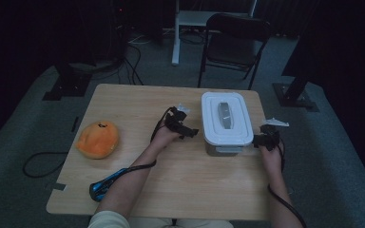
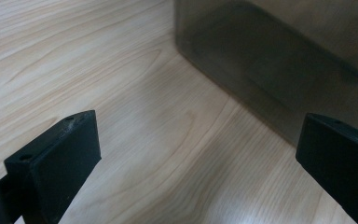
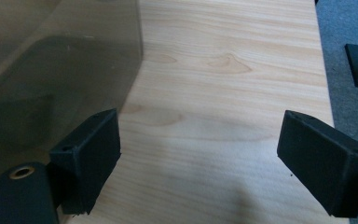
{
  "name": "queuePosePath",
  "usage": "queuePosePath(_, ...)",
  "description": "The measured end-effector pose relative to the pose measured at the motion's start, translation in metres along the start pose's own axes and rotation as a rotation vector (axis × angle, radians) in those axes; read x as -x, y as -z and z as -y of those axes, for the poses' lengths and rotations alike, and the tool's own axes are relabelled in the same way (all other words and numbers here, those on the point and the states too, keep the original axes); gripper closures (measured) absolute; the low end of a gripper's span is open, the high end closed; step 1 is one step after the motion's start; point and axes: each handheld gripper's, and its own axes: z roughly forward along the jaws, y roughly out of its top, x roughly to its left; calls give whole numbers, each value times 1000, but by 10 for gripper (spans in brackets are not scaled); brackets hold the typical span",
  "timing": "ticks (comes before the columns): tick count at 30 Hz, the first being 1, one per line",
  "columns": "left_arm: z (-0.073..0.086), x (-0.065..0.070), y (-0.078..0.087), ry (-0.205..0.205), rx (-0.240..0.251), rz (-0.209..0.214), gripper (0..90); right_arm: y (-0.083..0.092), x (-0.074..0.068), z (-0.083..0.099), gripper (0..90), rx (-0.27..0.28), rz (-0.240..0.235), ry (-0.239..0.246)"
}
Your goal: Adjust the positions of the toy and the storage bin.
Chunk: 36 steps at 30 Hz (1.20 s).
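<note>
Left gripper (image 1: 186, 124): jaws spread wide with nothing between them; it sits just beside the left wall of the storage box, low over the table, one jaw close to the smoky wall in the left gripper view.

Right gripper (image 1: 265, 137): likewise released, jaws well apart and empty; it sits at the box's near right corner, one jaw against or nearly against the wall in the right gripper view, though I cannot tell if it touches.

Storage box (image 1: 226, 124): stands upright on the right half of the table, between the two grippers, its white lid on and a grey handle recessed in the top.

Box material: translucent grey plastic body (image 2: 279, 60) with smooth, glossy walls and rounded corners (image 3: 51, 70); the lid looks like stiffer opaque plastic with a raised rim.

Handling judgement: probably light and rigid, but the walls are slick and may flex a little. A squeeze from both sides under the lid's overhanging rim looks safer than pinching the bare wall; the top handle is another hold.

Risk: pressed unevenly, the box could slide on the smooth wood or twist between the jaws.

Table (image 1: 123, 99): pale wood grain, matte, flat.

Plush toy (image 1: 97, 139): orange, rounded, soft, well apart at the left edge.

Folding chair (image 1: 233, 40): dark, beyond the table.
</note>
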Motion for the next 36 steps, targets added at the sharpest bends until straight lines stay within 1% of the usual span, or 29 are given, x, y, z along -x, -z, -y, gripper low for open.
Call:
queuePosePath(1, -4, 2, -3, -1, 7, 7, 4, -3, -1, -3, 137, 0, -7, 2)
queuePosePath(3, -6, 2, -4, 2, 7, 8, 4, -5, -2, -4, 137, 0, -8, 0)
queuePosePath(4, -9, 5, -8, -7, 1, 8, 5, -5, -2, -5, 137, 1, -11, -1)
queuePosePath(5, -9, 5, -8, -7, 1, 8, 5, -5, -2, -5, 137, 1, -11, -1)
queuePosePath(6, -11, 6, -9, -22, -10, -13, 5, -7, -2, -5, 149, -5, -14, 4)
queuePosePath(9, -11, 5, -9, -8, -6, -6, 5, -8, -2, -5, 161, -4, -25, 1)
queuePosePath(10, -11, 4, -9, -9, -10, -8, 5, -8, -3, -5, 165, -7, -48, 0)
queuePosePath(11, -11, 3, -8, -9, -13, -16, 5, -9, -4, -4, 170, -1, -62, 6)
queuePosePath(13, -10, 2, -6, -11, -11, -23, 5, -10, -6, -4, 181, -6, -95, 9)
queuePosePath(14, -10, 2, -6, -11, -11, -23, 5, -10, -6, -4, 181, -6, -95, 9)
queuePosePath(16, -9, 2, -4, -7, -9, -22, 5, -10, -11, -5, 191, -6, -83, 29)
queuePosePath(18, -8, 2, -2, -15, -16, -25, 5, -10, -12, -5, 200, -8, -84, 31)
queuePosePath(19, -7, 2, 0, -23, -21, -31, 5, -9, -15, -6, 205, -6, -81, 46)
queuePosePath(21, -6, 2, 2, -29, -25, -37, 5, -9, -17, -6, 209, -4, -84, 54)
queuePosePath(23, -3, 2, 5, -31, -27, -39, 5, -10, -19, -7, 213, -6, -91, 52)
queuePosePath(26, 1, 1, 10, -28, -29, -40, 5, -10, -25, -6, 218, 1, -106, 47)
queuePosePath(28, 3, 0, 12, -24, -30, -40, 5, -10, -29, -5, 220, 3, -111, 55)
queuePosePath(30, 9, -3, 19, -20, -31, -45, 5, -10, -35, -6, 220, -1, -116, 62)
queuePosePath(31, 9, -3, 19, -20, -31, -45, 5, -10, -38, -6, 221, 1, -118, 68)
queuePosePath(32, 11, -4, 21, -17, -33, -47, 5, -10, -38, -6, 221, 1, -118, 68)
queuePosePath(33, 12, -6, 23, -14, -33, -50, 5, -10, -44, -6, 222, -1, -124, 71)
queuePosePath(34, 14, -6, 25, -11, -30, -54, 5, -10, -44, -6, 222, -1, -124, 71)
queuePosePath(36, 17, -9, 30, -15, -35, -66, 5, -9, -50, -5, 223, 5, -129, 82)
